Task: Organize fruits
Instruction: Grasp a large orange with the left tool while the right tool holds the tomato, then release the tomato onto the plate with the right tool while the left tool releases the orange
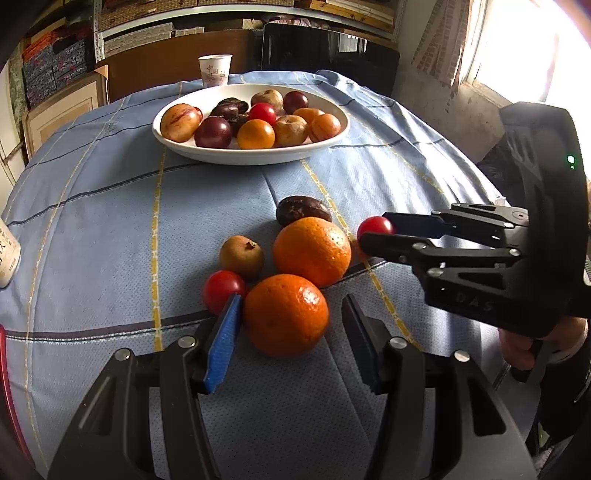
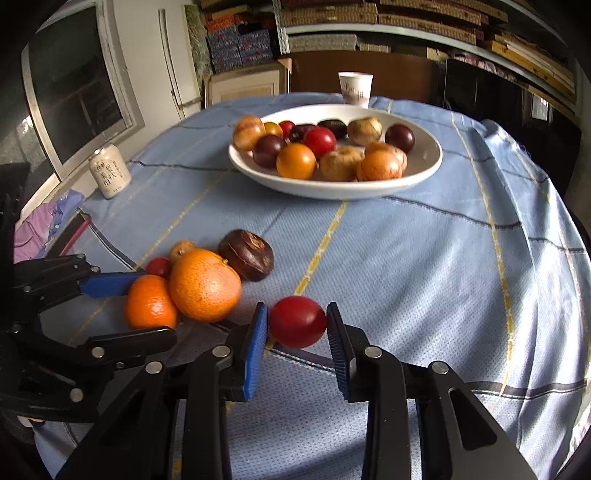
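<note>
Tabletop under blue checked cloth, shelves of boxes behind, window bright. White plate full of fruit. Right gripper clamps red tomato; left gripper jaws half-open around near orange, right pad clear.

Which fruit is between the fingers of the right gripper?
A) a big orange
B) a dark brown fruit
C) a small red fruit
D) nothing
C: in the right wrist view, the right gripper has its blue fingers pressed on both sides of a small red fruit.
</note>
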Demonstrator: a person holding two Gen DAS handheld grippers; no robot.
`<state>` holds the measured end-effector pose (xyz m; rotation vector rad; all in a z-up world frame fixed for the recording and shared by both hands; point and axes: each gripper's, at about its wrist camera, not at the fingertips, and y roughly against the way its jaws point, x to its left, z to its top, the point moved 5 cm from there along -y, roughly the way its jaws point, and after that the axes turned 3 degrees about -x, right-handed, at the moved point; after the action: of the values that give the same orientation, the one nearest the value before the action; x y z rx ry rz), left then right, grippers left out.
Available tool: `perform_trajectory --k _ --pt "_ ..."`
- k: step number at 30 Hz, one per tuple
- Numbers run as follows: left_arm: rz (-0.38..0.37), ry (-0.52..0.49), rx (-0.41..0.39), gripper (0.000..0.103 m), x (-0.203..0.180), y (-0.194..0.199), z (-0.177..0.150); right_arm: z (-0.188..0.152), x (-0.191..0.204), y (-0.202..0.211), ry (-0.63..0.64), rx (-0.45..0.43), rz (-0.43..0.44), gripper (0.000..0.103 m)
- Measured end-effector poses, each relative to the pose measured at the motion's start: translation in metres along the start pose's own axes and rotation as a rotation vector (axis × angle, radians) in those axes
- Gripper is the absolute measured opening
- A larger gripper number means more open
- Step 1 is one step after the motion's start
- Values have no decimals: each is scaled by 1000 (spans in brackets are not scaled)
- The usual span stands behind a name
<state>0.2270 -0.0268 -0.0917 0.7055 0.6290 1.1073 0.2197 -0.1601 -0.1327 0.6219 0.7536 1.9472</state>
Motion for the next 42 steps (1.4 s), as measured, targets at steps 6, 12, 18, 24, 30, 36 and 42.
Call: perform_trajectory --k 6,12,18,24,30,36,42 --pt "2 4 6 48 1 -1 0 -3 -3 -4 -11 15 1 32" --pt "-33 40 -5 46 6 1 1 0 -4 2 -36 -8 24 31" --pt "-69 92 -52 46 14 10 1 3 -3 7 -36 -30 40 31" --pt "-78 131 -114 46 20 21 4 4 -2 9 -34 -45 56 31" --pt "-125 221 -181 46 37 35 14 8 -5 20 -41 -107 67 31" --pt "-50 146 -168 46 51 25 81 53 -15 23 -41 -180 69 31" --pt "-3 146 -184 46 62 -13 152 112 -47 2 -95 -280 -22 31"
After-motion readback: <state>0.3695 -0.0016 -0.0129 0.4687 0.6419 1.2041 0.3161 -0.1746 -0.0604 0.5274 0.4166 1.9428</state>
